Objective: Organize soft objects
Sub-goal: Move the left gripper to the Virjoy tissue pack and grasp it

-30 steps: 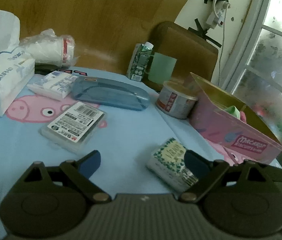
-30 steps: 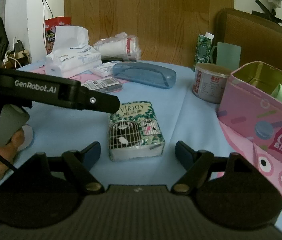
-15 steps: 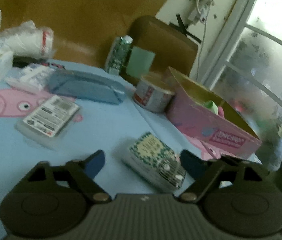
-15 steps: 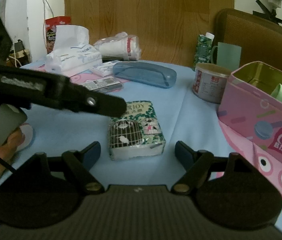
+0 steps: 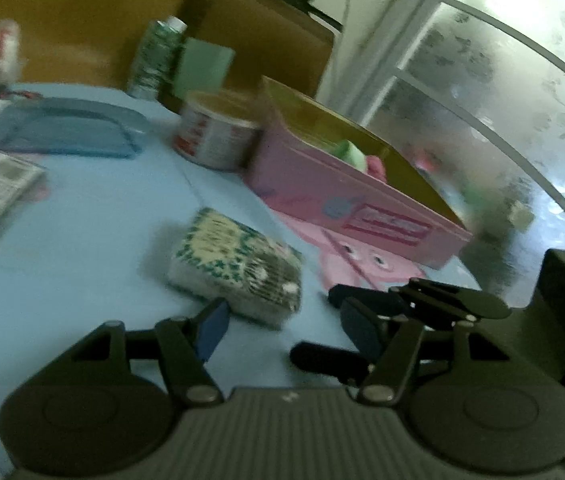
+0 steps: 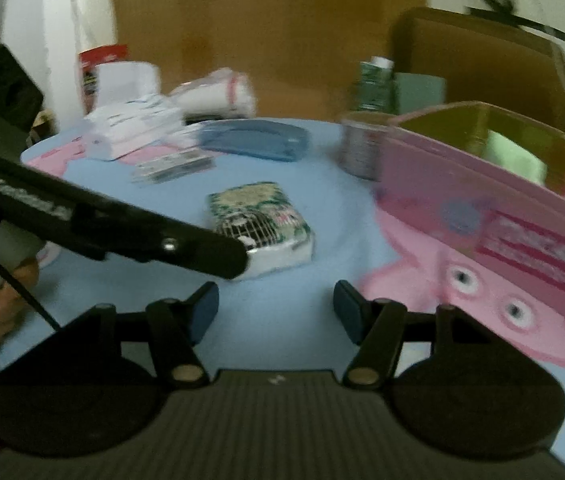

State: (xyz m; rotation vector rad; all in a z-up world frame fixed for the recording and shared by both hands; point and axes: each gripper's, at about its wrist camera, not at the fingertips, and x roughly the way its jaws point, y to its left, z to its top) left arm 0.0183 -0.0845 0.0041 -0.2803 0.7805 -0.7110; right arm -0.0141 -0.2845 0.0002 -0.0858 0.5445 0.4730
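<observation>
One small tissue pack (image 5: 238, 268), soft plastic wrap w/ green-and-cream floral print and a birdcage picture on the near end, lies flat on the blue tabletop (image 5: 82, 240), just left of the pink biscuit tin (image 5: 346, 200). Tin is open; a green soft item (image 5: 348, 152) and sth pink sit inside.

Left hand-held gripper (image 5: 280, 326) points down at a slant toward the pack; its jaws have just been closing, but they stand apart w/ nothing between them. Pack's near corner sits just ahead of the left finger, slightly left of the gap; touching or not, can't tell thru the blur. In the right wrist view the left unit's black body crosses over the pack's near-left corner.

Right hand-held gripper (image 6: 276, 308) is low over the tabletop, jaws also narrowing yet apart and empty; pack lies ahead of it, clear of both fingers.
</observation>
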